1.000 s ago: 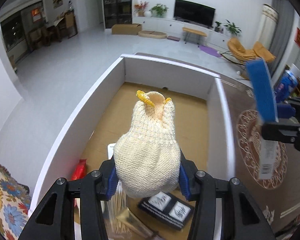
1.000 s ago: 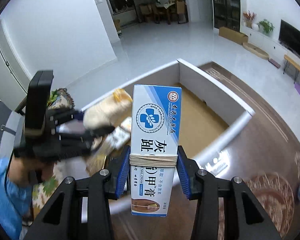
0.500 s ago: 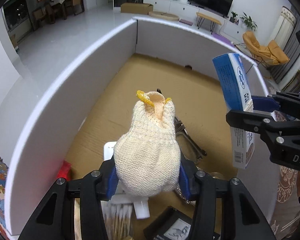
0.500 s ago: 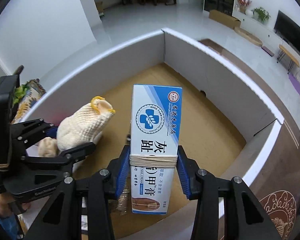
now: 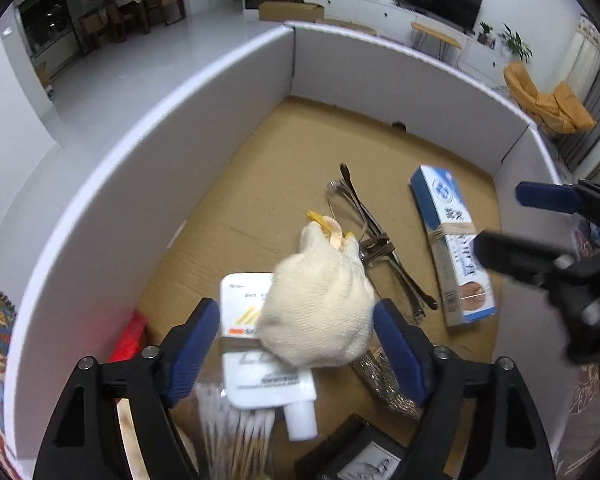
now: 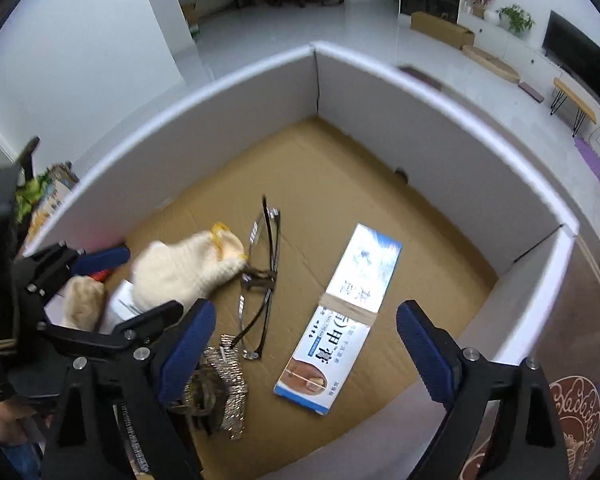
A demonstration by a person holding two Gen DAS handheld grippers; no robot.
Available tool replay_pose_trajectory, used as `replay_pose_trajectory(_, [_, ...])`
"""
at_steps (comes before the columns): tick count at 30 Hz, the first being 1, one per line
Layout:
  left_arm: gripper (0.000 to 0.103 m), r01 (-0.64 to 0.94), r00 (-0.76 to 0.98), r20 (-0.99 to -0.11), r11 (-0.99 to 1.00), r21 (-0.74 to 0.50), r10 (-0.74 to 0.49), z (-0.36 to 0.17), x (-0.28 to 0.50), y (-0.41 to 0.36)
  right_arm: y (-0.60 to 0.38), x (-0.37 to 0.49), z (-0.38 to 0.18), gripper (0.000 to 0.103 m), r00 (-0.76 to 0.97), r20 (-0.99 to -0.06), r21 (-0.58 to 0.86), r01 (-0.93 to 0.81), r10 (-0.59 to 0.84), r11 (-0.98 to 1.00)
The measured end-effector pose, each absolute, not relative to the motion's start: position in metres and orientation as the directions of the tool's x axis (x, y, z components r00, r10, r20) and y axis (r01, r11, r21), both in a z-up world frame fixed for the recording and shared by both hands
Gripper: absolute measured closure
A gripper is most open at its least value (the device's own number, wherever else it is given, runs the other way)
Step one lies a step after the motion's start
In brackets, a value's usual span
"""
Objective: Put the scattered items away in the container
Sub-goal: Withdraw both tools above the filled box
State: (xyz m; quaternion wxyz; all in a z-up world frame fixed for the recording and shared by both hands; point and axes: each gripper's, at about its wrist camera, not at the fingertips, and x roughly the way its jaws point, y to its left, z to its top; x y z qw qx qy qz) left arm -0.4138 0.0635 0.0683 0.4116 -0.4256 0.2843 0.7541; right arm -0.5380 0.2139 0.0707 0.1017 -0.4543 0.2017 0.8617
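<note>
Container: white-walled box (image 5: 204, 92) with a brown cardboard floor, seen from above by both wrist cameras.
Left gripper (image 5: 296, 344): jaws have just been opening and stand wide; the blue pads are clear of the knitted glove on both sides.
Knitted glove (image 5: 320, 312): cream, with a yellow-edged cuff; it sits between the left jaws, lying on a white pouch (image 5: 260, 376) inside the box, cuff toward the spectacles.
Right gripper (image 6: 302, 350): jaws have just been opening and are spread wide with nothing gripped.
Ointment carton (image 6: 340, 316): blue and white, a rubber band round its middle; it lies flat on the box floor, below and between the right jaws, not touched by them.
Spectacles (image 6: 260, 276): folded on the floor between glove and carton.
Other contents: a silver mesh piece (image 6: 224, 384), cotton swabs (image 5: 236, 436), a red packet (image 5: 130, 336) by the left wall.
</note>
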Motion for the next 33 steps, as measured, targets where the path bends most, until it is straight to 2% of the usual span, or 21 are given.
replay_pose_trajectory(2, [0.023,-0.849,-0.329,-0.858,-0.522,0.085,0.395,0.080,-0.407,0.051,0.212,-0.521,0.096,0.011,-0.605,-0.795,0.227,-0.366,0.045,-0.903])
replay_pose_trajectory(4, [0.018,-0.838,-0.353,-0.843,-0.538,0.091,0.407,0.090,-0.397,0.038,0.206,-0.504,0.122,0.003,-0.638,-0.761,0.191,-0.386,0.112,-0.903])
replay_pose_trajectory(5, [0.013,-0.835,-0.360,-0.833,-0.543,0.088,0.419,0.095,-0.391,0.029,0.206,-0.497,0.129,0.000,-0.649,-0.749,0.182,-0.393,0.132,-0.901])
replay_pose_trajectory(6, [0.008,-0.834,-0.362,-0.827,-0.546,0.080,0.430,0.099,-0.387,0.024,0.203,-0.487,0.134,0.000,-0.659,-0.740,0.184,-0.393,0.137,-0.901])
replay_pose_trajectory(8, [0.005,-0.827,-0.360,-0.819,-0.559,0.058,0.447,0.106,-0.379,0.011,0.198,-0.474,0.137,0.000,-0.663,-0.739,0.197,-0.382,0.119,-0.903])
replay_pose_trajectory(13, [0.005,-0.799,-0.393,-0.779,-0.601,0.027,0.488,0.128,-0.364,-0.014,0.183,-0.450,0.124,0.000,-0.649,-0.753,0.195,-0.374,0.106,-0.907])
replay_pose_trajectory(18, [0.005,-0.760,-0.514,-0.702,-0.641,0.107,0.493,0.153,-0.345,-0.028,0.173,-0.439,0.109,0.000,-0.652,-0.755,0.239,-0.374,0.071,-0.896])
replay_pose_trajectory(30, [0.005,-0.710,-0.503,-0.734,-0.703,0.049,0.456,0.156,-0.357,-0.038,0.157,-0.447,0.097,0.000,-0.651,-0.757,0.224,-0.337,0.055,-0.914])
replay_pose_trajectory(33, [0.000,-0.699,-0.468,-0.745,-0.715,-0.016,0.475,0.153,-0.364,-0.042,0.154,-0.449,0.097,0.000,-0.646,-0.760,0.204,-0.329,0.062,-0.922])
